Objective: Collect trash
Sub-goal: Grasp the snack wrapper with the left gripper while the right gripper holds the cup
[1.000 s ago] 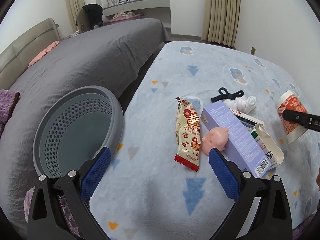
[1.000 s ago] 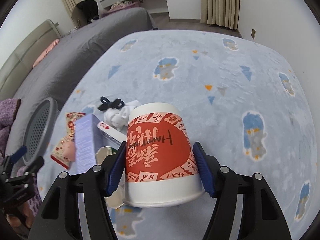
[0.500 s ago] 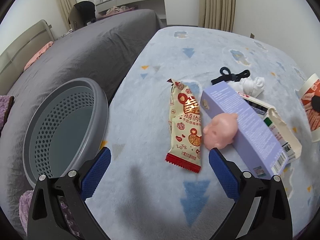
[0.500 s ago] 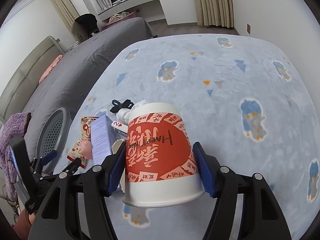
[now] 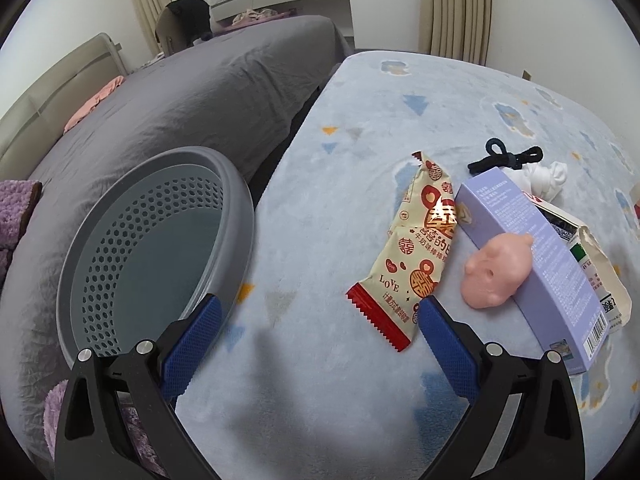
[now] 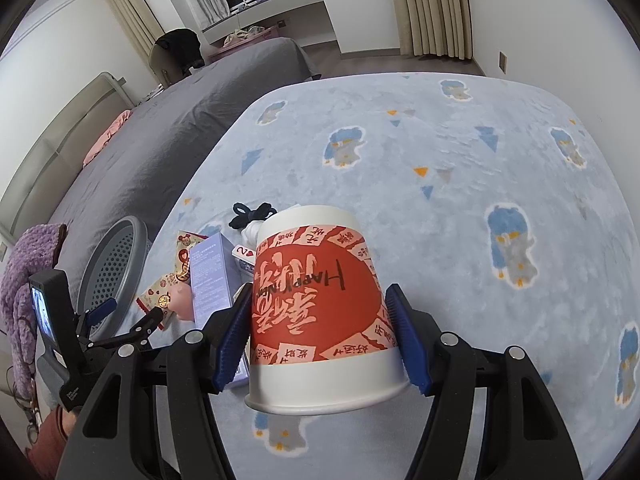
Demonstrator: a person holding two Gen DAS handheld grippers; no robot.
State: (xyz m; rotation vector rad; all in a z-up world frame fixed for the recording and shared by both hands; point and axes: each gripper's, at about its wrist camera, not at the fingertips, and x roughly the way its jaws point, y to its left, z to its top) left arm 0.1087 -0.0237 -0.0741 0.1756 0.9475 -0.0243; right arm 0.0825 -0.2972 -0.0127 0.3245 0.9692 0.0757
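My right gripper (image 6: pixel 319 294) is shut on an upside-down red and white paper cup (image 6: pixel 316 304), held above the blue blanket (image 6: pixel 460 208). A cream and red snack wrapper (image 5: pixel 416 248) lies flat on the blanket, its red end just ahead of the right finger of my open left gripper (image 5: pixel 318 312), which holds nothing. In the right wrist view the left gripper (image 6: pixel 132 309) hovers low by the wrapper (image 6: pixel 172 280). A grey perforated basket (image 5: pixel 152 248) sits to the left, tilted on the grey bedding.
Right of the wrapper lie a pink pig toy (image 5: pixel 496 272), a purple box (image 5: pixel 532 264), a torn carton (image 5: pixel 600 276), a white cloth (image 5: pixel 544 178) and a black hair tie (image 5: pixel 504 158). Purple fabric (image 6: pixel 24 280) lies at the left, and a grey bed (image 5: pixel 200 92) behind it.
My left gripper has come lower and nearer to the snack wrapper, staying open. The right gripper keeps the cup and has hardly moved.
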